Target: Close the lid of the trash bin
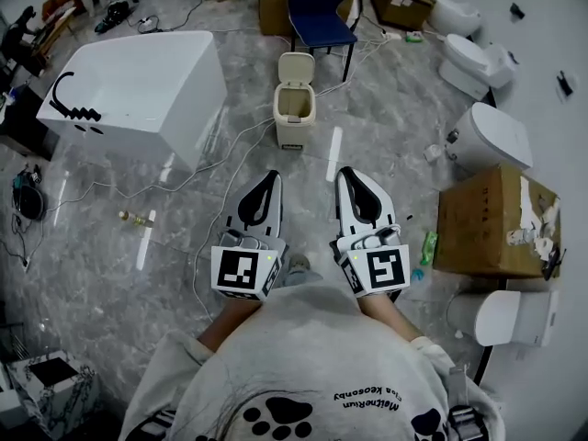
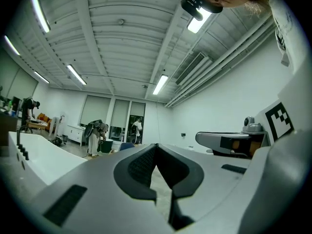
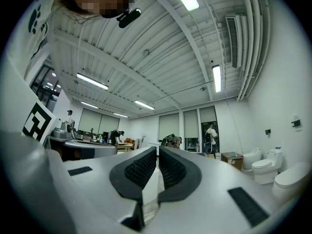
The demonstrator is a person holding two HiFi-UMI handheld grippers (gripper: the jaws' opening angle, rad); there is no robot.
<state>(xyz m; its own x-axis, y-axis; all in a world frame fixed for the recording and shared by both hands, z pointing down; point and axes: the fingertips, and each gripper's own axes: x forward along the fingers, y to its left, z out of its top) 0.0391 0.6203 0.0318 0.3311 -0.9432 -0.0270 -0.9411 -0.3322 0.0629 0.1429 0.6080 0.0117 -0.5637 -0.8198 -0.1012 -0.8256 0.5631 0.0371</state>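
Note:
A small beige trash bin [image 1: 295,106] stands on the grey floor ahead of me with its lid [image 1: 296,68] tipped up and open. My left gripper [image 1: 273,176] and right gripper [image 1: 344,173] are held side by side in front of the person's body, both pointing toward the bin and well short of it. Both are shut with nothing between the jaws. In the left gripper view the left gripper [image 2: 155,146] points level across the room with its tips closed. In the right gripper view the right gripper [image 3: 158,150] shows its pads nearly touching. The bin is not visible in either gripper view.
A white bathtub [image 1: 138,90] sits at the left. A blue chair [image 1: 319,12] and cardboard boxes [image 1: 276,3] stand behind the bin. Toilets [image 1: 496,136] and a large cardboard box [image 1: 496,220] line the right. Cables [image 1: 230,168] run across the floor.

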